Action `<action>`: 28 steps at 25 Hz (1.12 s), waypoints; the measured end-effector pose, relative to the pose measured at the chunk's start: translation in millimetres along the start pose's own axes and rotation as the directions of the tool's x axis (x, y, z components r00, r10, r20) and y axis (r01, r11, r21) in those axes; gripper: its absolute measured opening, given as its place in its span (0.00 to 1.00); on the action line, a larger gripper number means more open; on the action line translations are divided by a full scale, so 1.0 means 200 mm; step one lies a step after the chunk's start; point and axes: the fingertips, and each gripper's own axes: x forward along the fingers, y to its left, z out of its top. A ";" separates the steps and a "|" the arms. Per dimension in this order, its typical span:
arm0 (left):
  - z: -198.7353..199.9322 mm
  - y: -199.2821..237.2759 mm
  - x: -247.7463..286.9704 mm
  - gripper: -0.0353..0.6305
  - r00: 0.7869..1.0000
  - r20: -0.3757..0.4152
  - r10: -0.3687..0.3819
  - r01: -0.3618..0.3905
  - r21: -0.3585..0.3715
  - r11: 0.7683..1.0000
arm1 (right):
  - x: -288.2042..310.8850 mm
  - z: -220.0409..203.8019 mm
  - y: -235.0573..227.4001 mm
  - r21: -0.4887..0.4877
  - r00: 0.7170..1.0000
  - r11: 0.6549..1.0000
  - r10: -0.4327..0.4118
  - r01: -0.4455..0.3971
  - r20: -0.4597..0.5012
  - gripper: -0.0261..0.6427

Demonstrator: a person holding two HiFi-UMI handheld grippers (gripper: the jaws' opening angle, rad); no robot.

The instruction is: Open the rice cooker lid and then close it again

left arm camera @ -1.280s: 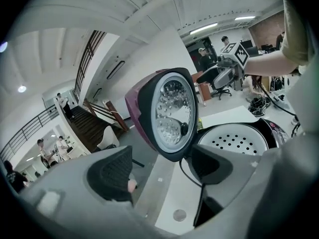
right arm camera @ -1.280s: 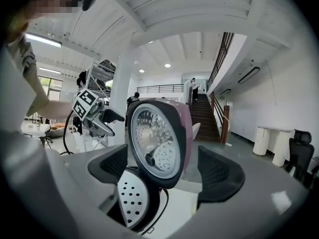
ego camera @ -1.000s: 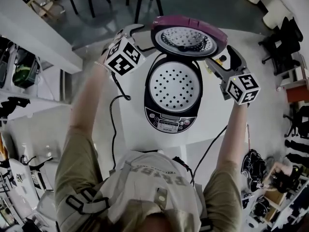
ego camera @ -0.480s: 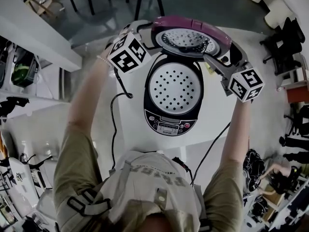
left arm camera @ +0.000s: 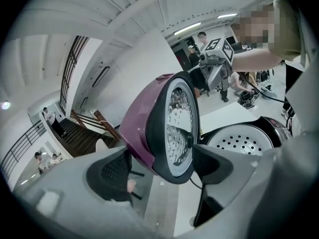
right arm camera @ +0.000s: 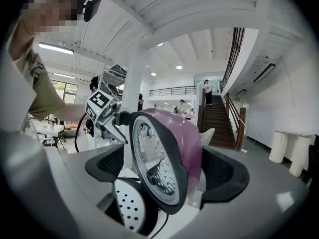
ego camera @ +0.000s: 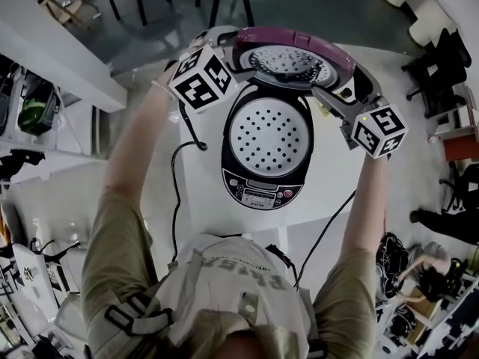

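1. left gripper (left arm camera: 164, 166) is clamped on the purple lid (left arm camera: 144, 123), one pad on the outer shell and the other on the metal inner face.
2. right gripper (right arm camera: 162, 171) straddles the lid's opposite edge. its jaws have just been opening, and the lid sits between them with the pad on its inner side standing clear.
3. the lid stands raised, roughly upright, between both pairs of jaws. the open rice cooker (ego camera: 263, 191) lies below and just ahead of them on a white table (ego camera: 213, 208).
4. the risk, as judged: gripped on one side only, the lid could twist, slip free and slam down. a hard sideways pull could drag the cooker across the table.
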 end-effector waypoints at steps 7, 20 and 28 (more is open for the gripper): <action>0.00 -0.06 -0.03 0.64 1.000 -0.007 -0.004 0.004 0.001 1.000 | -0.04 -0.02 0.05 -0.014 1.000 1.000 0.014 -0.014 -0.009 0.73; -0.02 -0.21 -0.14 0.70 0.999 -0.032 -0.030 0.030 0.011 0.999 | -0.13 -0.05 0.18 -0.045 0.999 0.999 0.025 -0.027 -0.029 0.74; -0.04 -0.34 -0.22 0.70 0.998 -0.053 -0.031 0.032 0.014 0.999 | -0.20 -0.10 0.30 -0.070 0.997 0.996 0.042 -0.046 -0.066 0.74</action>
